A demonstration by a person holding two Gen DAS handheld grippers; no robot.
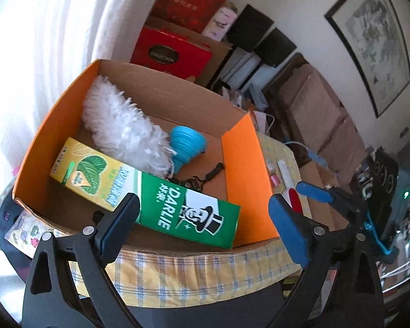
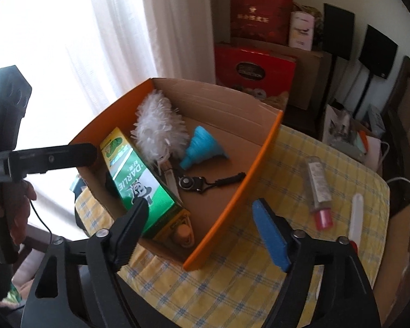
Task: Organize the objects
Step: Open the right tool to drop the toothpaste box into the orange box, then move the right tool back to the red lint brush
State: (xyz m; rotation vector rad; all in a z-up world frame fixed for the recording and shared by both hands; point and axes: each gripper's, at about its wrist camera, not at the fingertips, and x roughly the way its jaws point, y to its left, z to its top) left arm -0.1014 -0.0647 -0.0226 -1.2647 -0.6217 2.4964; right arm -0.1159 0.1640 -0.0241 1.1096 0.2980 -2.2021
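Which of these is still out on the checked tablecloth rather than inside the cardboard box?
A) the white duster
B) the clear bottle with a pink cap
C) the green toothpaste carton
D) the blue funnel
B: the bottle lies on the tablecloth, right of the box holding the others.

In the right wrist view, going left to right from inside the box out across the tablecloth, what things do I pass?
Green toothpaste box → blue funnel → orange box wall → clear bottle with pink cap → white stick.

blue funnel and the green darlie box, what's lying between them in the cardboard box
In the right wrist view, the white duster's fringe and handle lie between the blue funnel and the Darlie box, beside a black strap clip.
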